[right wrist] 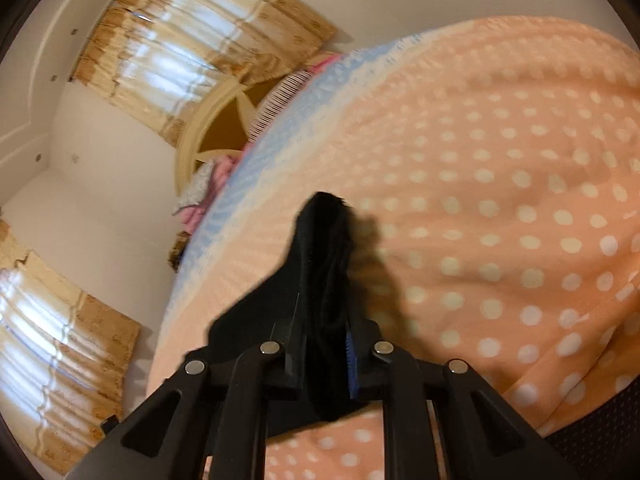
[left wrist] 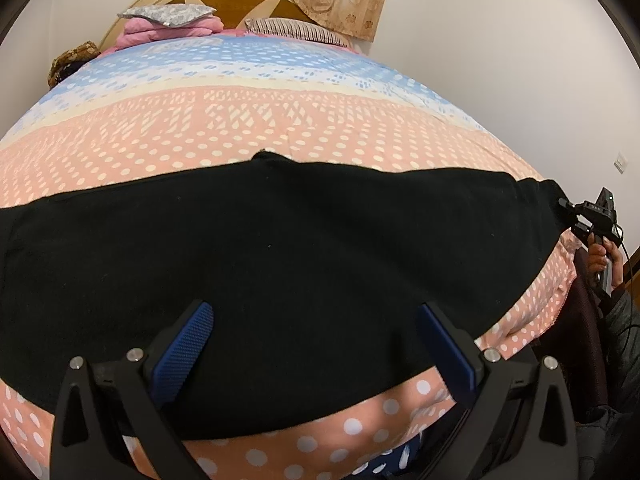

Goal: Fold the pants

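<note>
Now the black pants (left wrist: 280, 248) lie flat across the bed (left wrist: 280, 128), stretched long from one side to the other on the pink spotty cover. They lie spread out like this so they can be folded neatly, I think.

The left gripper (left wrist: 316, 344) hangs over the near edge of the pants with its two blue fingers (left wrist: 188, 348) set wide apart. Nothing is pinched between them. The cloth just lies under the gap. I think it waits there so it can grab this edge when the time comes.

The right gripper (right wrist: 326, 344) is at the far end of the pants, off to the side of the bed. Its fingers are pulled in narrow, and a bunch of black cloth is squeezed between them. The cloth pokes out past the tips in a little lump. It holds that end tight so the end can be lifted and carried over the rest, I guess.

A hand (left wrist: 600, 256) grips the handle of that right gripper beside the bed edge.

At the top of the bed sit pillows (left wrist: 168, 16) and a folded pink blanket (left wrist: 168, 32), well away from the pants.
</note>
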The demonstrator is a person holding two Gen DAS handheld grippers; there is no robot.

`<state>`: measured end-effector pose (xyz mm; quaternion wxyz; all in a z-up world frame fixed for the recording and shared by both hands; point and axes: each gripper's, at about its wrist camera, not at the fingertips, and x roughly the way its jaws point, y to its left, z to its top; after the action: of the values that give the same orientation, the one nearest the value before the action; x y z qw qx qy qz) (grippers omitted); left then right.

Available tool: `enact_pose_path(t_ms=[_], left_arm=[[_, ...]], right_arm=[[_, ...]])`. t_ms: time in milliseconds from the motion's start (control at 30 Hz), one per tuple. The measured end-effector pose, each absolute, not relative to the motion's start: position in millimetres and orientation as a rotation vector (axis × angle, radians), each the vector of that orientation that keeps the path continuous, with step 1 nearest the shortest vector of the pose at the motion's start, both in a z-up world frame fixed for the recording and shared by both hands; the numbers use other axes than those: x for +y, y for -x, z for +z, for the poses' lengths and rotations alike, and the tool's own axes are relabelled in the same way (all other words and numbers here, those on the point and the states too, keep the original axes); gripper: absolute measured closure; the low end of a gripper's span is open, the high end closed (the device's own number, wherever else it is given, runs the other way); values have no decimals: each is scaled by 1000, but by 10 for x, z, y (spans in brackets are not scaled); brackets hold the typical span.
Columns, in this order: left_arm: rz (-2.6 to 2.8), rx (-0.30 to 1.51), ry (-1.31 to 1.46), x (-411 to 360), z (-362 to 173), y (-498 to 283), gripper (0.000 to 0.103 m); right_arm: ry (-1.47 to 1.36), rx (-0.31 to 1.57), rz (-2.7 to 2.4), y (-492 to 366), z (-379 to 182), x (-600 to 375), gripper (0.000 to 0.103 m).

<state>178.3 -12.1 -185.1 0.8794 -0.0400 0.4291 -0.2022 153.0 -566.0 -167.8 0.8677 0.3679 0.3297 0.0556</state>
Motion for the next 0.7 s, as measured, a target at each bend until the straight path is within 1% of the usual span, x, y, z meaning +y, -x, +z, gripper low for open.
enact_pose_path(t_ms=[167,233,400,533,700], left_arm=[[-419,913,108,12,-1816,-1791,0],[-419,919,143,100,-1821,-1807,0],[-421,916,181,190,-1813,-1792,0],[-424,909,182,191,-1811,-1764,0],[-423,898,189,255,-1806,-1764,0]], right_arm=[[-634,627,146,-1443,-1160,-5198,89],[-562,595,172,-1374,-908,-4903,89],[-373,575,232,-1288,-544,-4073,89],[-201,619,352,-1344,-480,-3148,89],[-49,696,485,-1547,-682,-2142,89]])
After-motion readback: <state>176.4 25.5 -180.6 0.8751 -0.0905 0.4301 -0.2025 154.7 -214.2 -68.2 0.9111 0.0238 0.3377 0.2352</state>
